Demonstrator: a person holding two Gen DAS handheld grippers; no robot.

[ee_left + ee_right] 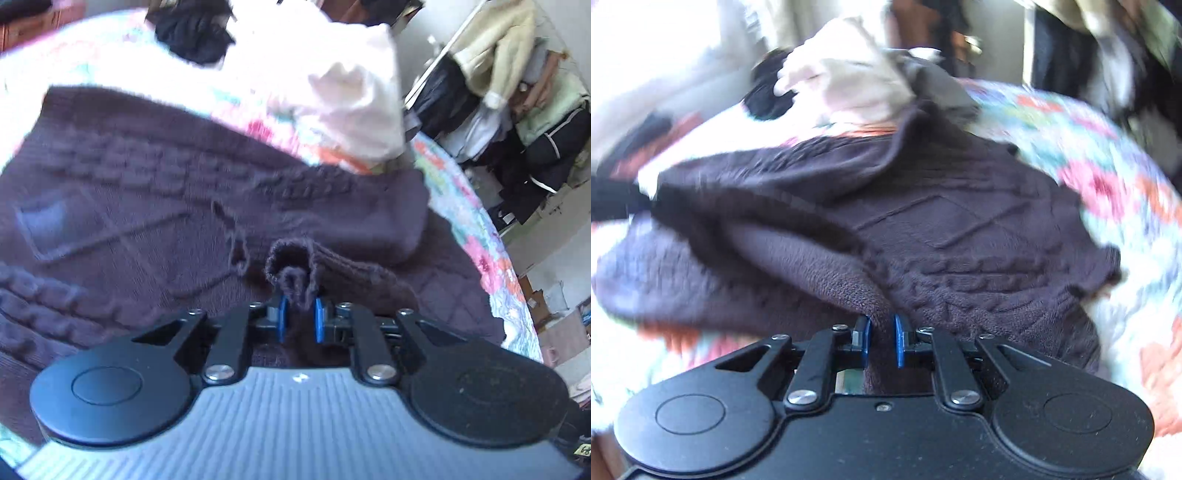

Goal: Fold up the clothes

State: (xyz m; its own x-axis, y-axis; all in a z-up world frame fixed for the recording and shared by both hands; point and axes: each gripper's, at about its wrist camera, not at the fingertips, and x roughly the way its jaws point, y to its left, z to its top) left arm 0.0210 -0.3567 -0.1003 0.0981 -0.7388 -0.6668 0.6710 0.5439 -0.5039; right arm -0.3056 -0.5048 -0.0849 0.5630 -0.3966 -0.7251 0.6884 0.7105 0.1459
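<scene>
the dark purple-brown cable-knit sweater (155, 192) lies spread over a bed covered with a bright floral quilt (476, 236), which gives a wide soft surface to lay the folds on. the left gripper (299, 312) has its blue-padded fingers (282, 314) drawn close together on a bunched, ribbed piece of the knit, probably a cuff or the end of a sleeve, which stands up in a small roll just past the tips. the right gripper (881, 334) is likewise nearly closed, its blue fingers (898, 339) pinching a thick fold where the fuzzy inner side of the sweater (960, 236) shows. holding the garment at two edges at once looks like the way to carry one part over the rest without it sagging, so the step in hand is judged to be a fold of a sleeve or side.

the left wrist view shows things the other does not: a pale square label (44, 225) on the knit, a crowded rack of hanging clothes (517, 92) beyond the bed, and a sharp edge of the quilt falling away. the right wrist view, more blurred, shows instead the raised layer of the sweater turned back on itself, with a diamond pattern and cables on the flat part. both views show a pale pink-white garment (846, 85) and a small black one (192, 33) heaped at the far side of the bed, apart from the grip points.
</scene>
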